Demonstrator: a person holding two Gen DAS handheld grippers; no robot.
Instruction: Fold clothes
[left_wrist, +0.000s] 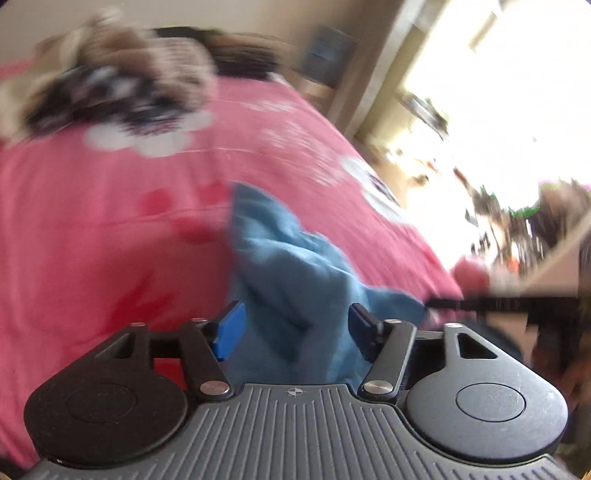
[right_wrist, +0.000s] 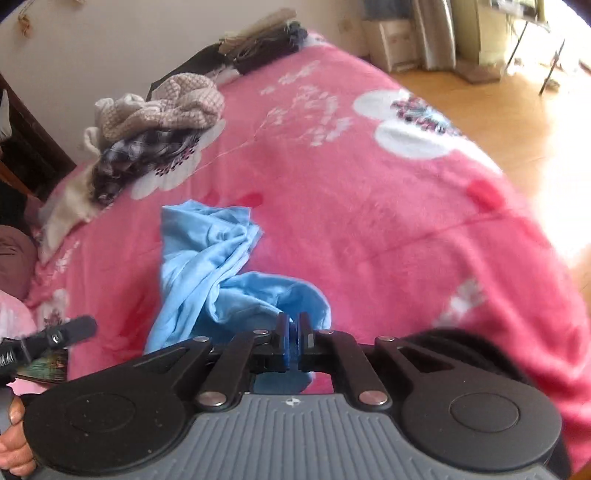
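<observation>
Blue garment, soft and thin, lies crumpled in ridges on a fleecy pink blanket printed with white flowers. In the left wrist view, which is blurred, the left gripper has its blue-padded jaws spread apart with the cloth bunched between them; neither pad presses on it. A heap of knit and plaid clothes sits well apart toward the far edge, and plain blanket lies open to the left.

From the right wrist view, the right gripper is closed tight on a rolled fold of the same garment, which trails away in twisted pleats toward the far left. The heap shows a waffle-knit beige piece over checked fabric, near the wall. To the right, the blanket runs bare to its rounded edge, with wood floor beyond.
</observation>
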